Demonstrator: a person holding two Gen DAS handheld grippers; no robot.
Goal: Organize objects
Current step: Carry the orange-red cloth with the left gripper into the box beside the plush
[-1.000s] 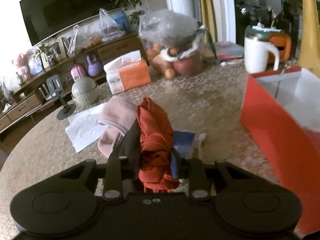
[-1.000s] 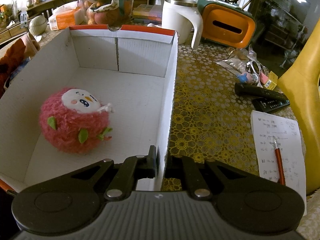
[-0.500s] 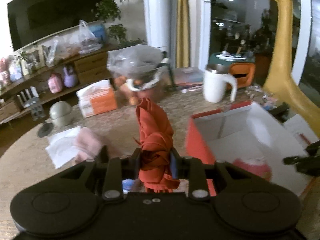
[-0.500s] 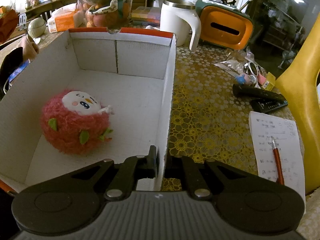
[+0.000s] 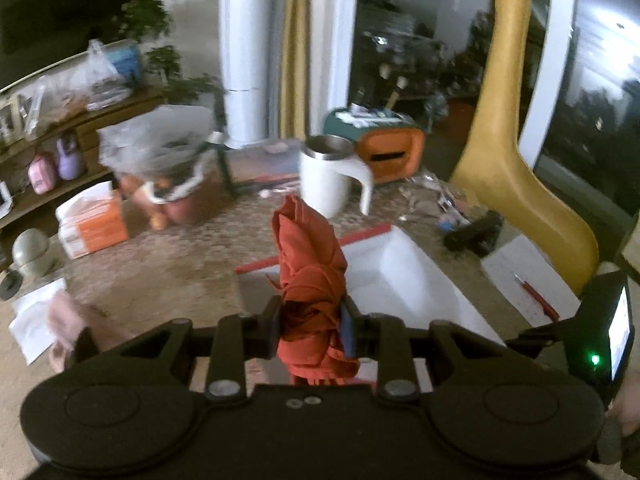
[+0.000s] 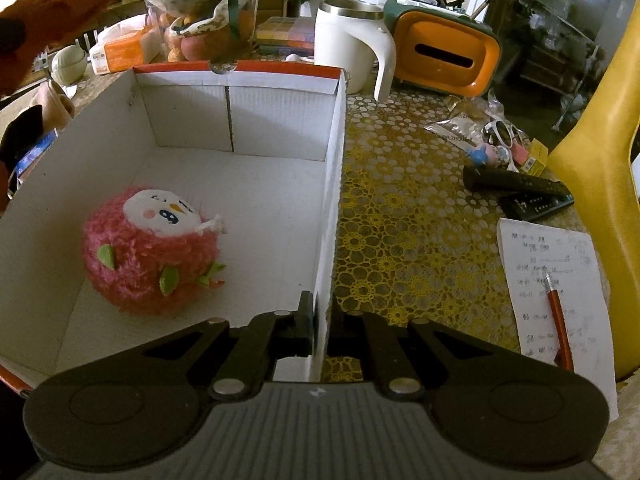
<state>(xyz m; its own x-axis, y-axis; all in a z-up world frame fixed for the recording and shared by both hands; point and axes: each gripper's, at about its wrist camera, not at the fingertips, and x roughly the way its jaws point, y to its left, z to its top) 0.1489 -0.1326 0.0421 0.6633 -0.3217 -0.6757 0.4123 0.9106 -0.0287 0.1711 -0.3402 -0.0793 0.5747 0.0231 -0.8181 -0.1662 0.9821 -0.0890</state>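
We judge the step in hand to be the carry: the left gripper (image 5: 310,326) has its jaws closed partway onto a bundled rust-orange cloth (image 5: 310,276), which stands up between the pads and hangs a little below them, clear of the table (image 5: 168,280). In the left wrist view the cloth sits in front of the open cardboard box (image 5: 404,276), above its near-left corner, so it is not yet inside. The right gripper (image 6: 320,320) is pinched fully shut on the box's right wall near the front corner, one finger inside and one outside, which we take to be steadying the box. A pink plush toy (image 6: 150,252) already lies on the box floor toward the left wall, with the back and right of the floor bare. The next move, as we read it, calls for bringing the cloth over that bare floor, lowering it below the rim and only then opening the jaws, keeping clear of the plush. The left gripper points down at a moderate slant across the table; the right points more steeply down along the wall.
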